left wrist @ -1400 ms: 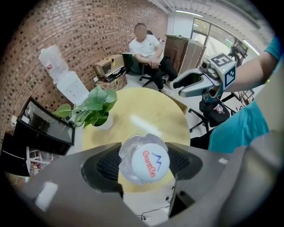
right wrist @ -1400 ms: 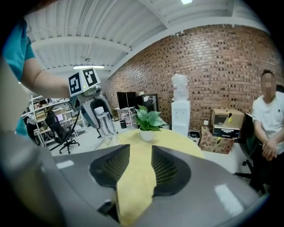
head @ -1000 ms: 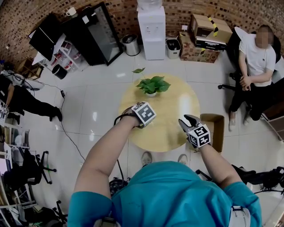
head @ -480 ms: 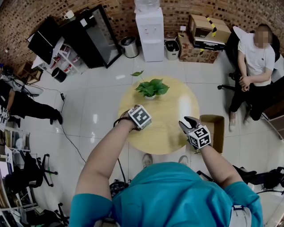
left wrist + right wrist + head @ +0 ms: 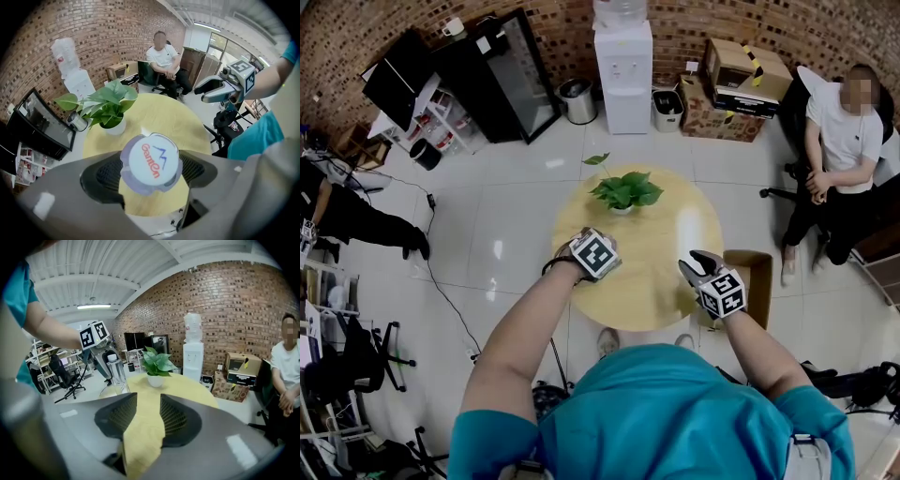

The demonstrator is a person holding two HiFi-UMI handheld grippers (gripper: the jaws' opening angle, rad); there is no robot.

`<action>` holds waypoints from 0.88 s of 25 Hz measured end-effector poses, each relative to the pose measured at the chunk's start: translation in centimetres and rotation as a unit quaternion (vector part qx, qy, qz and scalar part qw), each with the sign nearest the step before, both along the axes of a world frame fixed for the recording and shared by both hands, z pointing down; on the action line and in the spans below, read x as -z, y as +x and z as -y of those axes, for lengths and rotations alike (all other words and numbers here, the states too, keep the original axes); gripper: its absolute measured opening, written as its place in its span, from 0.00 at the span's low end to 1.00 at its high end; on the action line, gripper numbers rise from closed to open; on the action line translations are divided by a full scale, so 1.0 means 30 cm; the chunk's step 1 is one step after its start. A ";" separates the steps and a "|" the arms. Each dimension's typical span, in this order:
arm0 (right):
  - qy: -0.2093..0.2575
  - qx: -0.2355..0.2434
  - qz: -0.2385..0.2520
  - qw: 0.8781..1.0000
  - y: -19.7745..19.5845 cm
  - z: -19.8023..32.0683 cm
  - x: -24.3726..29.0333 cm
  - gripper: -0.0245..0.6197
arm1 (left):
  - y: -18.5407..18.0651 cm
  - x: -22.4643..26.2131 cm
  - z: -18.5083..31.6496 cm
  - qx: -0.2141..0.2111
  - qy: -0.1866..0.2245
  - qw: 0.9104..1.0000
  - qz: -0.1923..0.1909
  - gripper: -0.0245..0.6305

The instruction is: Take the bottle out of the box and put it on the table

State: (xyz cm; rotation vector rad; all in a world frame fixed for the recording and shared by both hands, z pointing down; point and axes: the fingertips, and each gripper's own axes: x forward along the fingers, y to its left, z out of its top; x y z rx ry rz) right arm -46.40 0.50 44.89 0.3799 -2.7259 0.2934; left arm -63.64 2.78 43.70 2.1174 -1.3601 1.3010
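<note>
Standing upright on the round yellow table point(image 5: 675, 234), close to its near left edge, the clear bottle point(image 5: 116, 373) has its white printed cap between the 2 jaws of the left gripper point(image 5: 592, 255), which points steeply down over it. Those jaws have just been opening and now stand wide, 1 pad on each side of the cap, not pressing it. The right gripper point(image 5: 701, 264) hovers over the near right edge, jaws slightly apart with only tabletop between them. A potted plant point(image 5: 623, 187) sits near the far edge; the open cardboard box point(image 5: 750, 272) stands on the floor beside the table's right edge.
</note>
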 end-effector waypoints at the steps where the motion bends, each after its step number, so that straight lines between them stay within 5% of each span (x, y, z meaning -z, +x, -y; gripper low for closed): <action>1: 0.000 0.000 0.001 1.000 0.001 0.006 -0.003 0.27 | -0.006 0.005 -0.001 0.006 0.004 1.000 0.000 0.63; 4: 0.002 0.000 0.002 1.000 0.005 0.019 -0.007 0.27 | -0.023 0.017 -0.028 0.029 0.012 0.999 -0.024 0.69; 8: 0.008 -0.009 -0.002 1.000 -0.028 -0.080 0.064 0.27 | -0.038 0.012 -0.254 0.051 -0.026 0.990 -0.126 0.70; 15: 0.025 -0.035 0.009 0.999 -0.032 -0.307 0.149 0.28 | -0.100 0.075 -0.573 0.047 0.056 0.982 -0.175 0.65; 22: 0.028 -0.027 0.043 0.998 0.020 -0.559 0.279 0.27 | -0.056 0.238 -0.889 0.030 0.160 0.959 -0.232 0.38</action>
